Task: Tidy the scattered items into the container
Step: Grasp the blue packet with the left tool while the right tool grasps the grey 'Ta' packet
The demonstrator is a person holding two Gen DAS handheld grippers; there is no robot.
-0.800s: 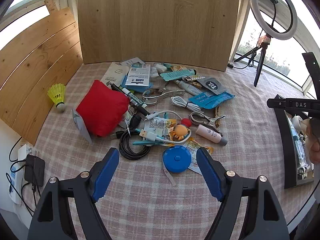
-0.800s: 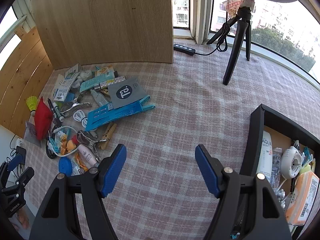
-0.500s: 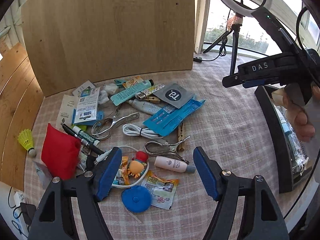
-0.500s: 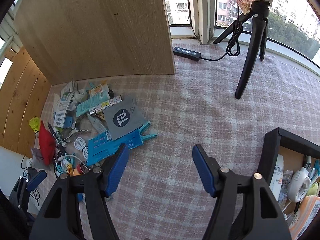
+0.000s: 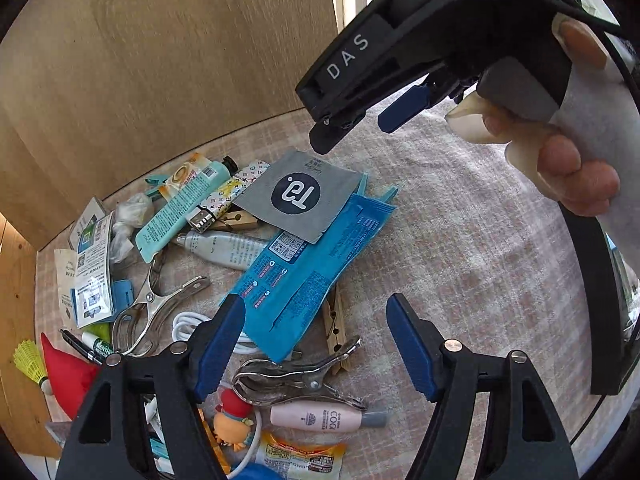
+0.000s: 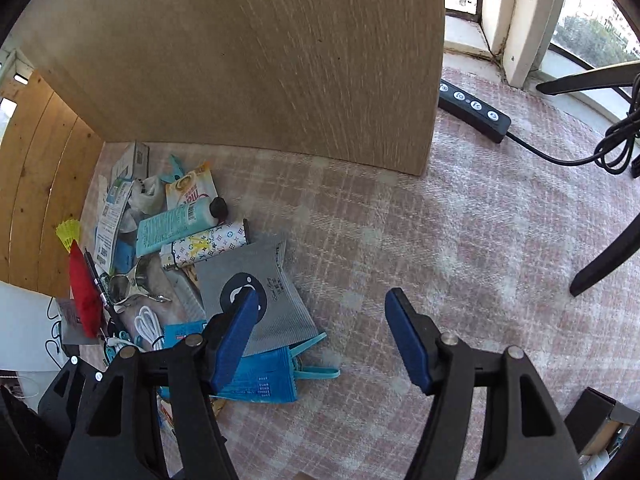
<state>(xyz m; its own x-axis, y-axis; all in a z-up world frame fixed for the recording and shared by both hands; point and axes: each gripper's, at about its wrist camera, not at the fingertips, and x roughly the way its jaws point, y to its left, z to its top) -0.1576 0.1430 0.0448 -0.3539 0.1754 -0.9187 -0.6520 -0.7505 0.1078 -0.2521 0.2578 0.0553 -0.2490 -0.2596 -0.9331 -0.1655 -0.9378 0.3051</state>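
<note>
Both grippers had swung in over the pile since 0.8 s ago. Left gripper [image 5: 312, 344] spread wide, empty, above the blue foil packet [image 5: 304, 272]; right gripper [image 6: 320, 336], released, beside the grey square sachet [image 6: 256, 296] overlapping that packet. Black container [image 5: 600, 304] right of the packet; pickup likely next.

"Where does my left camera look?"
"Down along my left tongs [image 5: 312, 344], close over the pile, facing the wooden board [image 5: 168, 72]. My right tongs [image 5: 404, 108] show up high."
"And my right camera?"
"It looks from near the checked cloth [image 6: 440, 240] toward the same board. Both see the grey packet [image 5: 300, 196] and the blue packet [image 5: 308, 272]."
</note>
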